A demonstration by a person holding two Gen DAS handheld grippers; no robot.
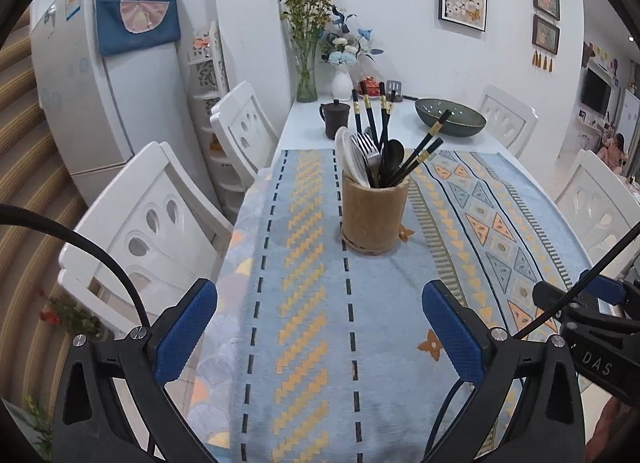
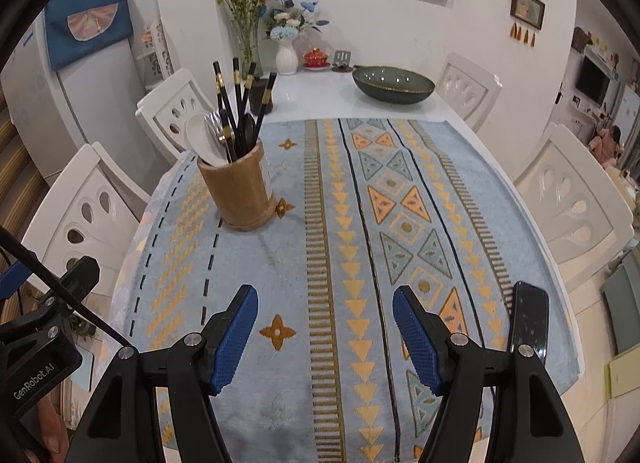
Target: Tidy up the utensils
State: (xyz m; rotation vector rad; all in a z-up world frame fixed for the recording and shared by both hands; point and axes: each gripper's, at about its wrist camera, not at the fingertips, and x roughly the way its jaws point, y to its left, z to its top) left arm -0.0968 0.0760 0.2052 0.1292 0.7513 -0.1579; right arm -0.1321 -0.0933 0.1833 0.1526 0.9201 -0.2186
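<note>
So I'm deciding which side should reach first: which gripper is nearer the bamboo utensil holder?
Left. The left gripper faces the bamboo utensil holder almost straight ahead, open. The right gripper sits off to its right, the holder up-left of its fingers.

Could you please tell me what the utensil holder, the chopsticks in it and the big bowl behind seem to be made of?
The tan cylindrical utensil holder looks like bamboo: matte grain with a ringed base. The black chopsticks with gold bands seem to be glossy lacquered wood or plastic; I cannot tell which. The wide dark green bowl appears to be glazed ceramic, given its shiny interior and thin gold-toned rim.
</note>
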